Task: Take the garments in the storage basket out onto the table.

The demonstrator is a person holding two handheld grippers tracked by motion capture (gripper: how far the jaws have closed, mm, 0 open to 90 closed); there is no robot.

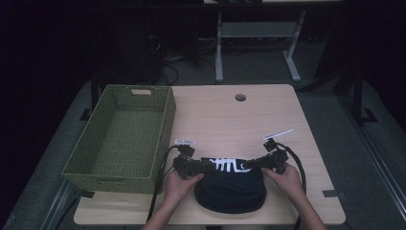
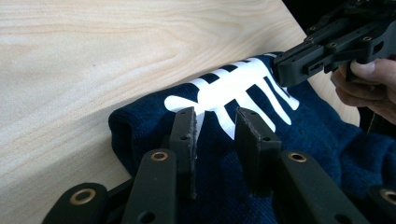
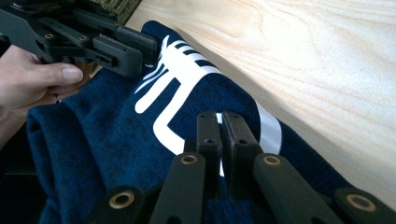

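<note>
A person sits at a pale wood bench (image 1: 268,115) with a pair of black tongs in each hand, both working on a dark navy garment (image 1: 230,189) that lies bunched in a rounded heap at the near edge, between the hands. The left tongs (image 2: 215,127) are released, their jaws standing apart astride a fold of the cloth beside a white printed design (image 2: 233,88) with comb-like stripes. The right tongs (image 3: 222,131) are clenched on the garment, with a thin pinch of fabric caught between the jaws near the white print. From above, the two tools meet the far edge of the heap from either side, and the print faces up there. The cloth looks like a soft, fuzzy knit, thick at its rolled edges; the print is flat and smooth. To the left stands an empty green woven basket (image 1: 165,124), rectangular, with handle slots, near the garment but apart from it. The risk seems to lie with the open left tongs: if they close on too shallow a fold, the knit may slip free when lifted, and the garment would hang lopsided from the right grip alone. The room is dim, so whether it is a sweater or something else is hard to say.
</note>
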